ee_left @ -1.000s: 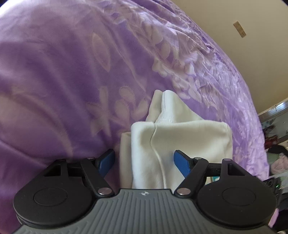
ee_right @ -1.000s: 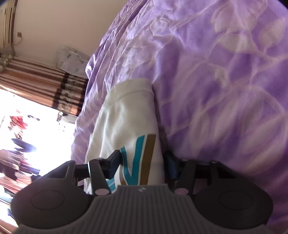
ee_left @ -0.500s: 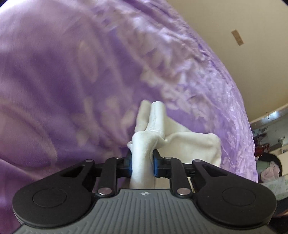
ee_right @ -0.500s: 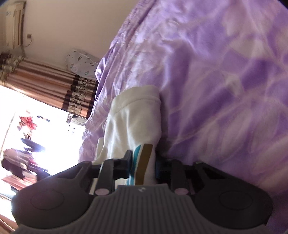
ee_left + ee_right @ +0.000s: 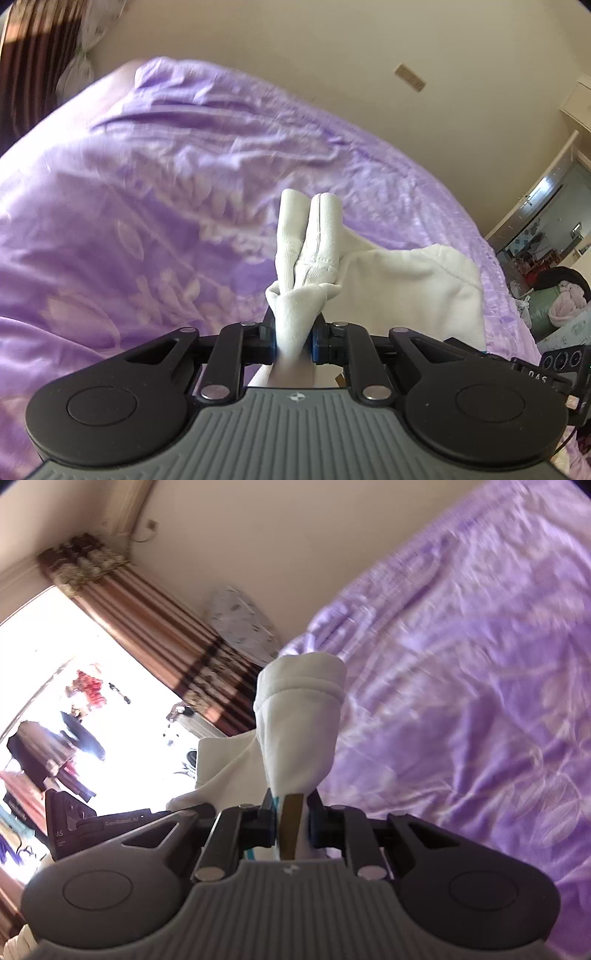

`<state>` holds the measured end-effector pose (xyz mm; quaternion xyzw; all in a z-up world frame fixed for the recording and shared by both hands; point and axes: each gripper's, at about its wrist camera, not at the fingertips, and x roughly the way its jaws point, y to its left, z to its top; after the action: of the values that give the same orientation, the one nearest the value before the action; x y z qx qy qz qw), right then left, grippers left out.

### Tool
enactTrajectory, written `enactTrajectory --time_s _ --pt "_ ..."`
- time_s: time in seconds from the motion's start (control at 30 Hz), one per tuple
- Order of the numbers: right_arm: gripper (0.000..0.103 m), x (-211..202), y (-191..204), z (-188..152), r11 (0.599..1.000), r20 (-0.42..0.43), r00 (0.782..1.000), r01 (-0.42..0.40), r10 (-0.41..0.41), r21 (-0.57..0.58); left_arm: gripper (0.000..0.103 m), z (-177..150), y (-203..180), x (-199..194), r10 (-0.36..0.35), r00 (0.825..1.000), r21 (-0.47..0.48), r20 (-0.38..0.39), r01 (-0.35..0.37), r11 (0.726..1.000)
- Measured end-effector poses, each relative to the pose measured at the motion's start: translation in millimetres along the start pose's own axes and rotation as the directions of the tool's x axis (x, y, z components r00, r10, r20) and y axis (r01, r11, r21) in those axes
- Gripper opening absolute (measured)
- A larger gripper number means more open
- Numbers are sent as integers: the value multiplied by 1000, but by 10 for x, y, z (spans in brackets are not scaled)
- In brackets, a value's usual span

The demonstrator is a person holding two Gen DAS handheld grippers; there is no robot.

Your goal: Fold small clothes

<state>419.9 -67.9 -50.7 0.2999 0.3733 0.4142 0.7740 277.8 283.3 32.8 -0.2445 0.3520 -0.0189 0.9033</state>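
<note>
The garment point(image 5: 413, 284) is small, cream-white and soft, like fleece, with stitched hems and ribbed cuffs. In the left wrist view two narrow ribbed ends stand up side by side from a bunched fold, and a broader panel with a seamed edge spreads away to the right. In the right wrist view a rounded, hemmed end point(image 5: 299, 716) rises straight ahead of the fingers; low down, the cloth carries a teal stripe and a tan-gold stripe, both running into the grip. The left gripper point(image 5: 293, 341) has just been closing and is clamped on the bunched fold, its blue pads pressing the cloth from both sides, with the ribbed ends sticking up just beyond the fingertips. The right gripper point(image 5: 291, 825) has likewise just been closing and is clamped on the striped part, the hemmed end standing just past its tips. The garment hangs between the two grippers above the bedspread point(image 5: 155, 206), a purple cover with a pale leaf pattern; the stretch of cloth running toward the other gripper shows at the left in the right wrist view. Whether any of the cloth touches the bedspread cannot be told.
</note>
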Motion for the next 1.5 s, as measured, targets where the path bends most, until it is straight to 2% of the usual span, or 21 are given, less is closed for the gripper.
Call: enactTrajectory --time_s 0.37,0.6,0.8,0.93,1.07,1.37,1.5 --pt "10 -901 839 -109 986 93 994 -43 58 -158 17 -146 -578 -955 -76 988 83 132 66 994" --pt "10 -1591 1126 -229 980 128 990 -26 52 -195 17 -444 -946 -1357 -121 979 111 167 103 988" --pt "10 -2184 1242 -420 976 132 991 30 -1 -215 17 -780 -1182 -1472 -157 975 122 158 139 983" --pt "10 -2394 1166 -546 975 118 991 82 -59 -205 17 -985 -1197 -1334 -173 978 90 120 163 983" --pt "10 -2321 876 -599 981 81 993 102 -89 -166 17 -1106 -1092 -1039 -163 984 40 73 160 986" --pt "10 -1636 34 -375 991 -15 992 126 -127 -53 17 -1033 -728 -231 -118 993 -44 -21 117 992" --pt "10 -1249 -348 -248 989 -62 987 145 -146 -26 17 -967 -488 207 -106 991 -95 -85 98 991"
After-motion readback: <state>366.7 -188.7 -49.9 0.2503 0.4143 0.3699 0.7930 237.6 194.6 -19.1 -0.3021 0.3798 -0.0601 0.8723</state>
